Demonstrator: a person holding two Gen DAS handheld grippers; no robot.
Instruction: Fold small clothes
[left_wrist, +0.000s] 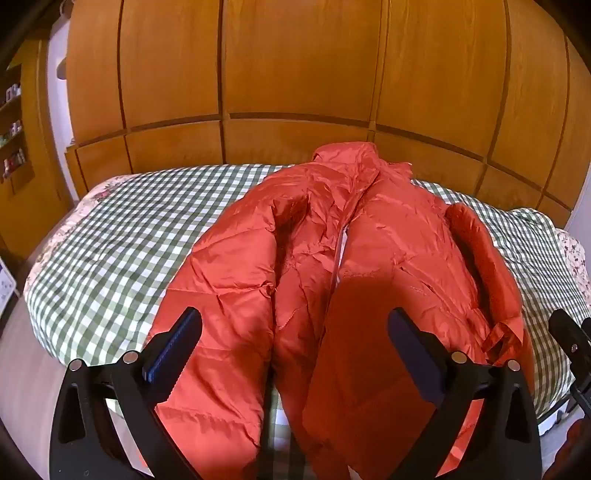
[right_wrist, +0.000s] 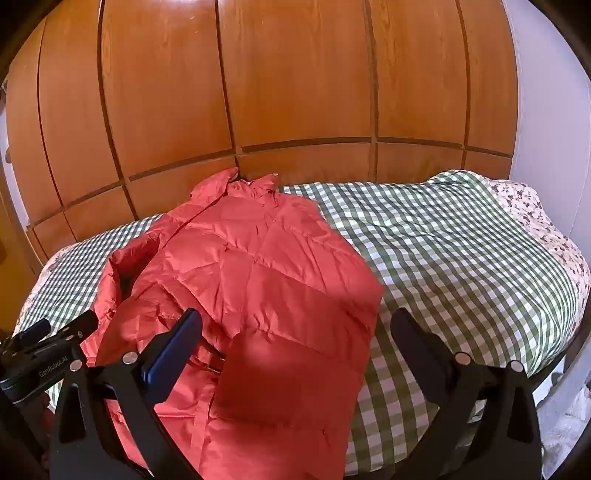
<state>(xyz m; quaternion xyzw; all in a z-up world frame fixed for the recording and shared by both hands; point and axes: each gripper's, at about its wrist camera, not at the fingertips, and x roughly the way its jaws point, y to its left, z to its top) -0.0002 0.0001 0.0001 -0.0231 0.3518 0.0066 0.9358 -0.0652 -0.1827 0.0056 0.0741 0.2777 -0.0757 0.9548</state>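
A red quilted puffer jacket (left_wrist: 325, 258) lies face up on a bed, collar toward the far wardrobe, front open along the zip. It also shows in the right wrist view (right_wrist: 258, 280). My left gripper (left_wrist: 295, 332) is open and empty, hovering over the jacket's lower hem with both sleeves folded in beside the body. My right gripper (right_wrist: 295, 332) is open and empty above the jacket's right lower edge, one finger over the fabric and one over the bedcover. The left gripper's body (right_wrist: 48, 354) shows at the left of the right wrist view.
The bed has a green-and-white checked cover (right_wrist: 461, 258) with a floral sheet at its edges. A wooden panelled wardrobe (left_wrist: 295, 74) stands right behind the bed. Shelves (left_wrist: 13, 122) stand at the far left. A white wall (right_wrist: 546, 110) is on the right.
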